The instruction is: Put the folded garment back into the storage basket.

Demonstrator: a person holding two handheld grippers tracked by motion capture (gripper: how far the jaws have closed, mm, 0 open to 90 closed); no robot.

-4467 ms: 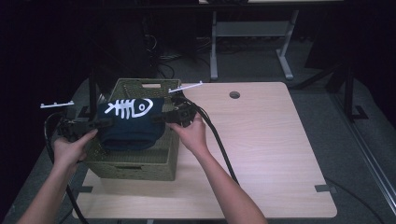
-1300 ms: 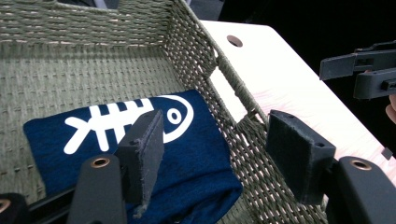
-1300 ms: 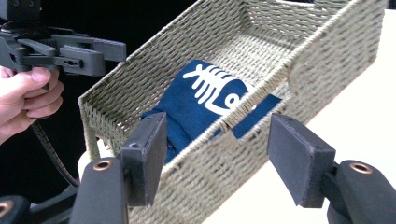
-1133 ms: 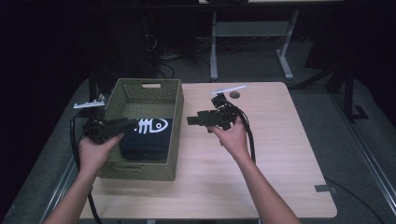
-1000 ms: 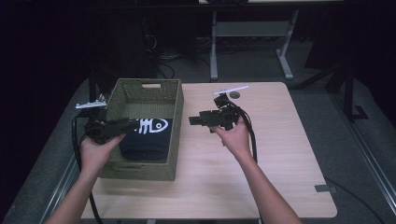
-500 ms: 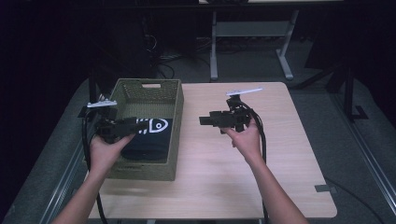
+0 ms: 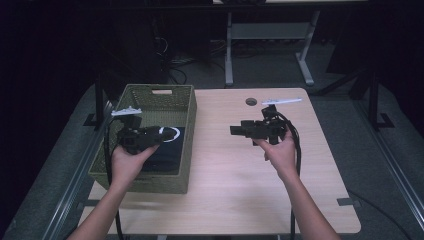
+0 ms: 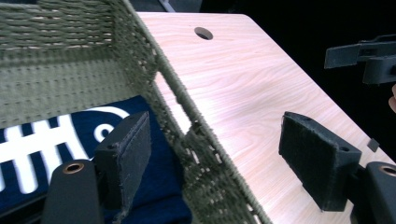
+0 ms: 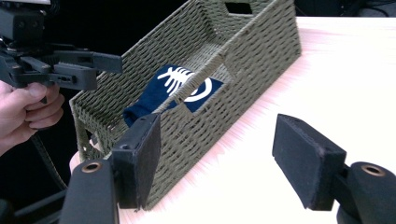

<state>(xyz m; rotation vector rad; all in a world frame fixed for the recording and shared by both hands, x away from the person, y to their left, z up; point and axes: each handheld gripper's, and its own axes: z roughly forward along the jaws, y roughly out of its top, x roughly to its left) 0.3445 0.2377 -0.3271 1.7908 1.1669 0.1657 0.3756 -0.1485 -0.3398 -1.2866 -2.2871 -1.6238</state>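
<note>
Inside woven olive basket (image 7: 172, 102), soft navy cloth (image 9: 161, 95); both felt-padded grippers (image 8: 215, 163) (image 9: 217, 156) spread, empty.

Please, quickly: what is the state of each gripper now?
Left gripper: open, holding nothing, astride the basket wall.
Right gripper: open, holding nothing.

Inside the woven basket (image 7: 172, 107), the navy cloth (image 7: 165, 152) lies half hidden behind the left gripper (image 7: 150, 134) and hand; its white fish-bone print (image 8: 28, 144) is cut off.
</note>
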